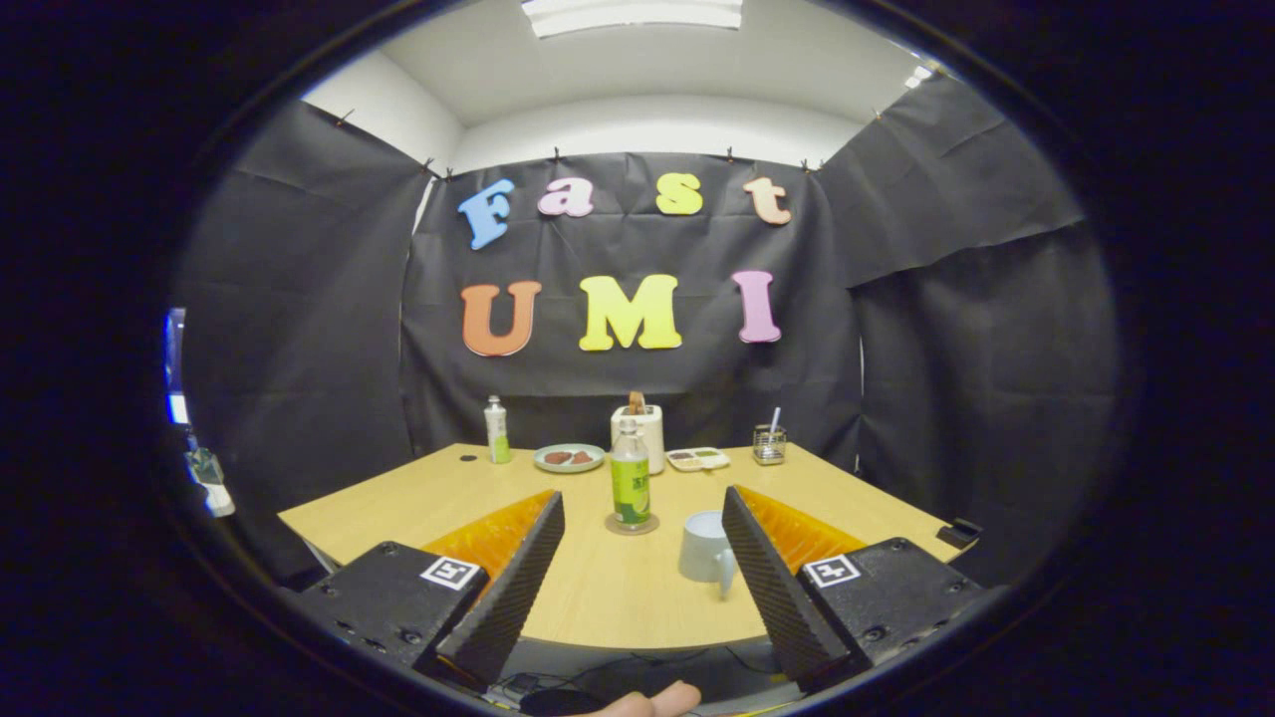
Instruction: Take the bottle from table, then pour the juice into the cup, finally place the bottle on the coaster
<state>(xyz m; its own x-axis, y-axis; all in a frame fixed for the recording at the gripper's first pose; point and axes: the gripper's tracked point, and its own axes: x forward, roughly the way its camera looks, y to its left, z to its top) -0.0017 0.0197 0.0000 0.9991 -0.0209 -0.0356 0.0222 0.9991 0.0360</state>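
Beyond the wide-open claw (642,508), upright bottle (630,476) on coaster (632,526)

Recording booth: black cloth walls (299,329) around a wooden table (598,588).

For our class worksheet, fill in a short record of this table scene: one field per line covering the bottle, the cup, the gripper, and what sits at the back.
bottle: green-labelled bottle upright on a round coaster, ahead of the fingers
cup: pale cup right of the bottle, beside the right finger
gripper: gripper open, holding nothing
back row: white bottle, plate, toaster, tray, wire holder
surface: wooden table
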